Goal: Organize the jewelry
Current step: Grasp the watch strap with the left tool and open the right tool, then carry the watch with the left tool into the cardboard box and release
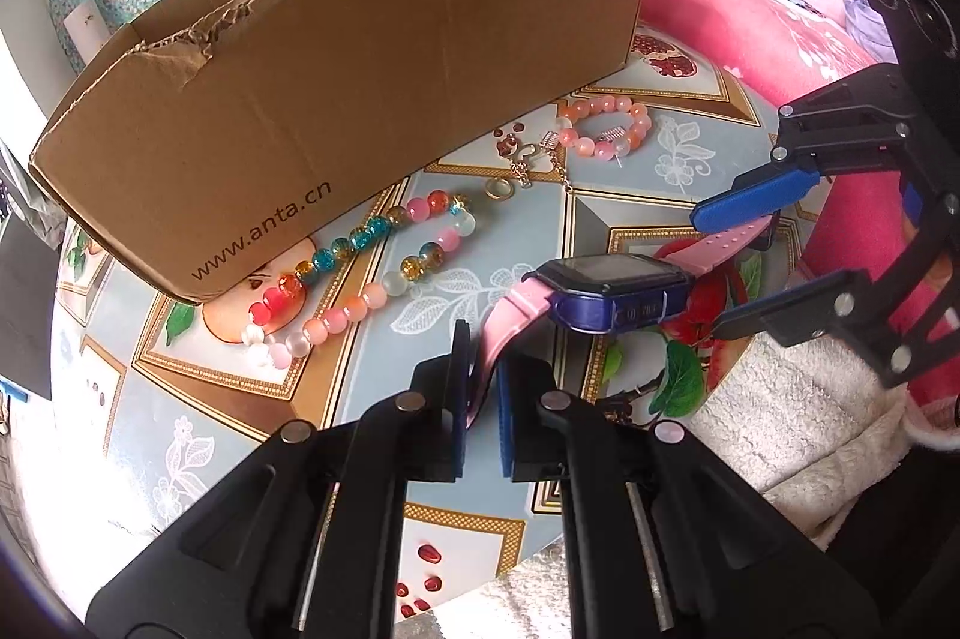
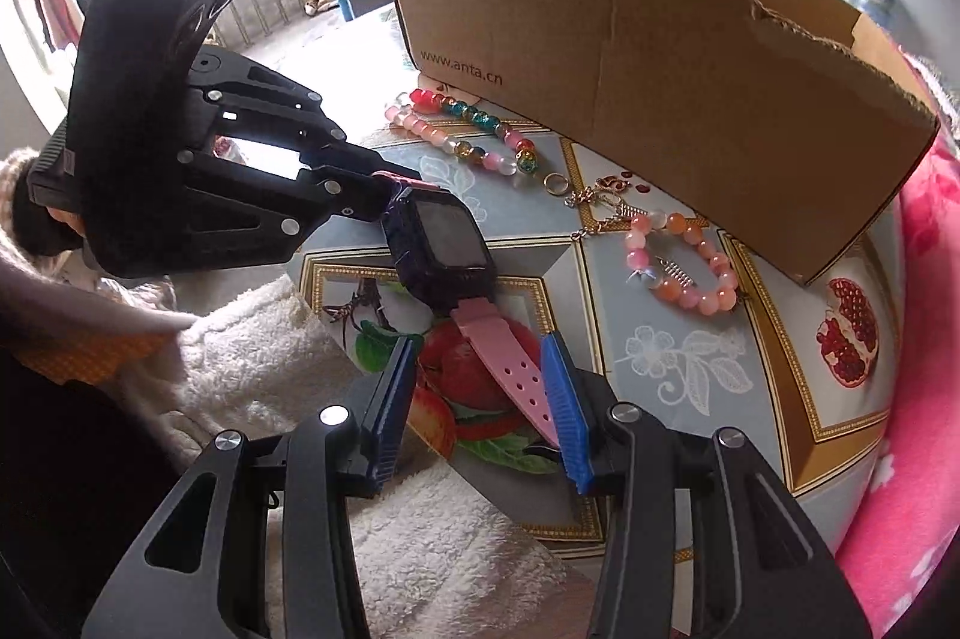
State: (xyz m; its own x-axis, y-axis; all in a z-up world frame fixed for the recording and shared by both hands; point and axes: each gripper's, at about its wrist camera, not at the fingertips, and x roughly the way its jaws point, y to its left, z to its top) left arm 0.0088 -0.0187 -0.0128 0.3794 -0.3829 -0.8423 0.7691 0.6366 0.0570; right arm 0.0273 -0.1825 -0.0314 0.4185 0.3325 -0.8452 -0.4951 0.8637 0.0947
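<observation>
We see a pink-strapped watch (image 1: 606, 288) held clear of the worktop (image 1: 528, 231) near its front edge, between two hand-held grippers. The left gripper (image 1: 483, 399) is clenched on one pink strap: its pads meet the band on both sides, so we take this as the grasp that carries the watch. The right gripper (image 2: 489, 402) stands half spread. The other strap lies along the inner face of one blue pad (image 2: 564, 405), while the opposite pad stands well apart from it, so this gripper holds nothing and rather steadies or straightens the band. In our judgement the two-ended hold serves to keep the watch stretched out flat instead of dangling and curling, which should make it easier to set down neatly.

Behind the watch, the cardboard box (image 1: 372, 81) with torn upper rims rests along the far side of the worktop; we take it as the likely store for the pieces, though its inside is hidden in both views. Just in front of its near wall lie a long string of coloured beads (image 1: 360, 267), a small ring (image 1: 499, 188), a gold chain with clasp (image 1: 528, 162) and a pink bead bracelet (image 1: 606, 126) near the box's corner. All four lie loose on the patterned cloth, not yet sorted. A fleecy sleeve (image 1: 798, 417) shows at the worktop's front edge.
</observation>
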